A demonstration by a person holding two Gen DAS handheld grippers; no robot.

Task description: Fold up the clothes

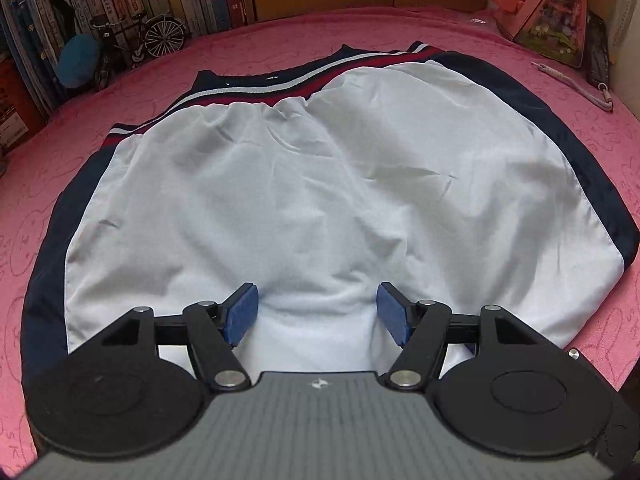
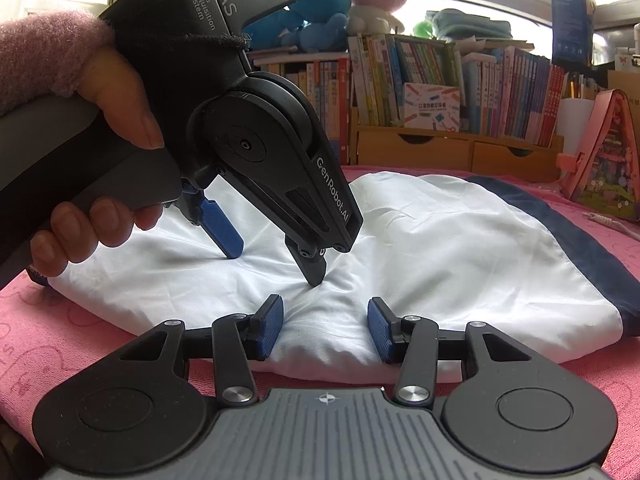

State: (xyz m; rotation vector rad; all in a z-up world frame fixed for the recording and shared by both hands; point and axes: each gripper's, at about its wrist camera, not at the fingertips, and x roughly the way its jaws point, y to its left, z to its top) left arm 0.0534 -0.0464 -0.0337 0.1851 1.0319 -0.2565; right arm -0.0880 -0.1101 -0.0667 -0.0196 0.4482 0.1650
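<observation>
- While I look through the left wrist, the left gripper [image 1: 318, 312] is spread wide, pads pressing nothing, white fabric of the jacket [image 1: 320, 184] bunched between them; jacket lies folded on the pink cover [image 1: 580, 160], navy edge at 3 o'clock.
- Right wrist: right gripper [image 2: 326, 328] half open over a fabric fold, whether it pinches I cannot tell; left gripper [image 2: 276, 268] at 11 o'clock, tips on cloth.

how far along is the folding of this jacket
Done: the jacket lies on the pink cover, white lining up, folded over. In hand: nothing gripped; left gripper stands open, tips on the lining; right gripper straddles a bunched fold. Left: further folds.
</observation>
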